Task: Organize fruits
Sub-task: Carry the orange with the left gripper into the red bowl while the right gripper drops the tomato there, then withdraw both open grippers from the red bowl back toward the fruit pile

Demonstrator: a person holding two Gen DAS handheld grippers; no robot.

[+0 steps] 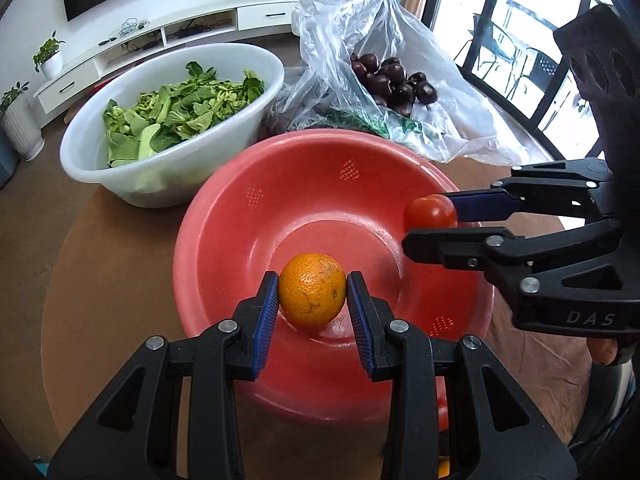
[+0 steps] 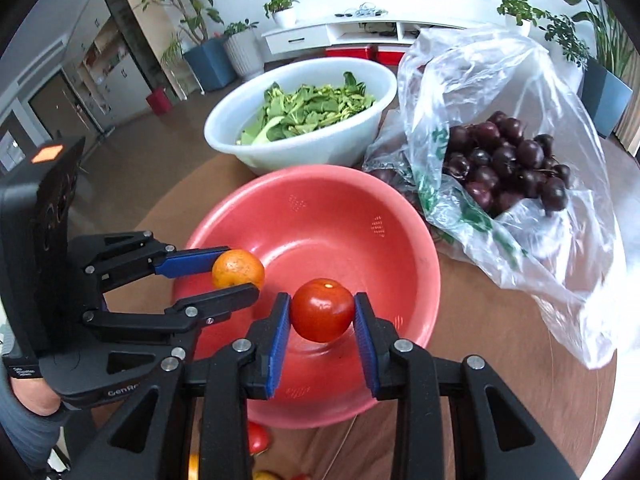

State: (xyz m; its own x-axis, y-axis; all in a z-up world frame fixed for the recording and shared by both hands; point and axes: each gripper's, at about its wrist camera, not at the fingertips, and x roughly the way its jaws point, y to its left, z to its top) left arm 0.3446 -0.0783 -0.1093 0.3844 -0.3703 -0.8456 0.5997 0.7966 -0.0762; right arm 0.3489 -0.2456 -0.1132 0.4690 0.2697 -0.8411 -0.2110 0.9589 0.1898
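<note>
The left gripper [image 1: 312, 295] is clamped on an orange [image 1: 312, 289], held over the red bowl [image 1: 224, 216]. The right gripper [image 2: 322, 311] is clamped on a tomato [image 2: 322, 309] above the same bowl; in the left wrist view it reaches in from 3 o'clock. The bowl itself holds nothing between the two fruits. At 11 o'clock from the bowl stands a white basin [image 1: 100, 152] of leafy greens [image 1: 180, 112], touching or nearly touching the bowl's rim. At 1 o'clock lies a clear plastic bag [image 2: 560, 240] with dark cherries [image 2: 504, 160], its edge just beside the bowl. All rest on a round brown table [image 1: 100, 280]. Under the near rim, at 6 o'clock, more fruit shows, partly hidden.
</note>
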